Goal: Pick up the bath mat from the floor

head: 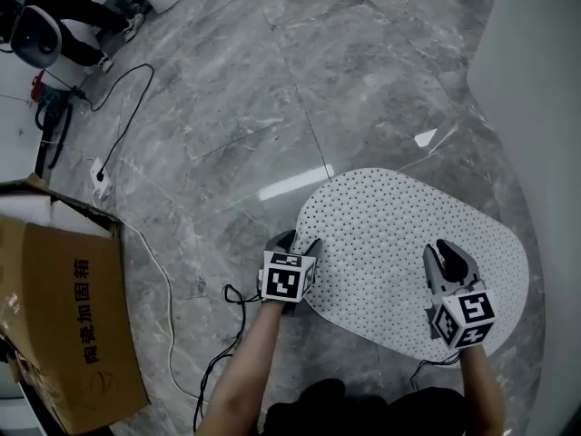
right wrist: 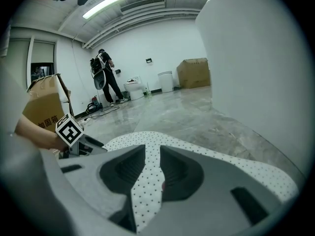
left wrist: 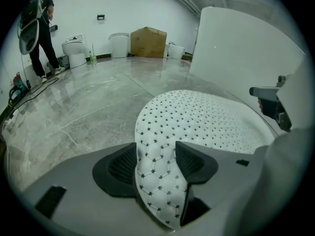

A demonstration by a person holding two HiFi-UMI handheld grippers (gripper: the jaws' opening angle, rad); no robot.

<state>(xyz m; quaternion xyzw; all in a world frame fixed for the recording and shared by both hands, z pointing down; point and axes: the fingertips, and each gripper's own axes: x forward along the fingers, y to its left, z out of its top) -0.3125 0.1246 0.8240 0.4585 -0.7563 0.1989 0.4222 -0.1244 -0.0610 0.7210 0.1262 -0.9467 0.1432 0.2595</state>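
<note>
A white oval bath mat (head: 408,243) dotted with small holes lies on the grey marble floor. My left gripper (head: 298,241) is at its left edge. In the left gripper view a raised lip of the mat (left wrist: 157,176), hexagon-patterned underside showing, stands between the spread jaws of my left gripper (left wrist: 156,156); I see no squeeze on it. My right gripper (head: 445,254) is over the mat's right part. In the right gripper view the jaws of that gripper (right wrist: 152,166) stand close together on a narrow ridge of the mat (right wrist: 147,181).
A large cardboard box (head: 64,316) sits at the left, with cables (head: 163,271) and a power strip (head: 102,184) on the floor beside it. A white curved wall (head: 536,89) rises at the right. A person (left wrist: 39,28) stands at the far end by toilets (left wrist: 74,50).
</note>
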